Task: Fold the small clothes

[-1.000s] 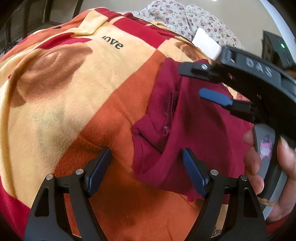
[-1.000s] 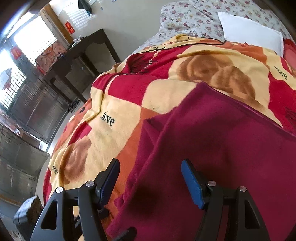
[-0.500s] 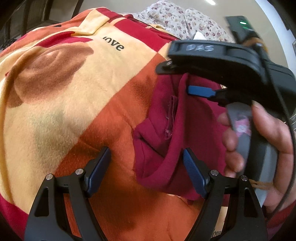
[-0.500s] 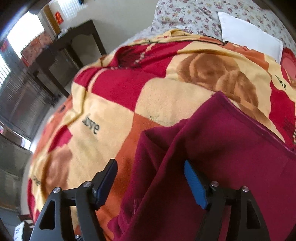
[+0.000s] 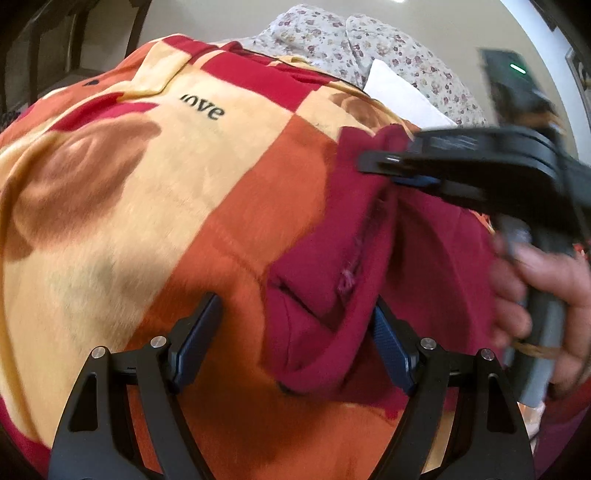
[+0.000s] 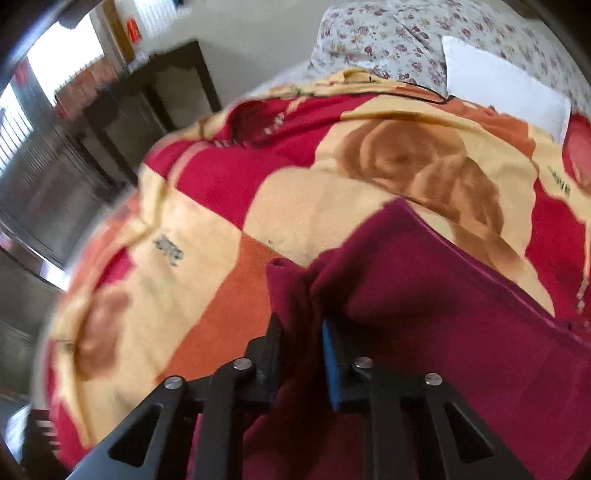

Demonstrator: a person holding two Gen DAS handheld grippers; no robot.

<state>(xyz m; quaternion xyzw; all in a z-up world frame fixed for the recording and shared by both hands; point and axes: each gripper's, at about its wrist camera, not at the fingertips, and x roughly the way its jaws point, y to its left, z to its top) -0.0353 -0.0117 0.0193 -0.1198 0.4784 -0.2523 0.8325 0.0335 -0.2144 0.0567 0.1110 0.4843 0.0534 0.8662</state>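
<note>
Your right gripper point(image 6: 300, 347) has just been closing its jaws, and they now pinch a raised fold at the left edge of the dark red garment point(image 6: 443, 317); cloth is bunched between the two pads. From the left wrist view you can see that same gripper point(image 5: 402, 171) reaching in from the right, held by your right hand point(image 5: 535, 291), with the garment's far corner lifted at its tip.

Your left gripper point(image 5: 291, 339) has its jaws standing wide apart. The near left corner of the garment point(image 5: 332, 280), rumpled and folded over itself, lies between them, just beside the right pad; whether that pad touches the cloth cannot be told, and the left pad is clear of it, over the blanket.

The garment lies on a bed, on a blanket point(image 5: 155, 177) patterned in cream, orange and red with the word "love" printed on it. At the far end of the bed sit a flowered pillow point(image 6: 388, 33) and a white pillow point(image 6: 495, 88). A dark cabinet point(image 6: 140, 110) stands to the left of the bed.
</note>
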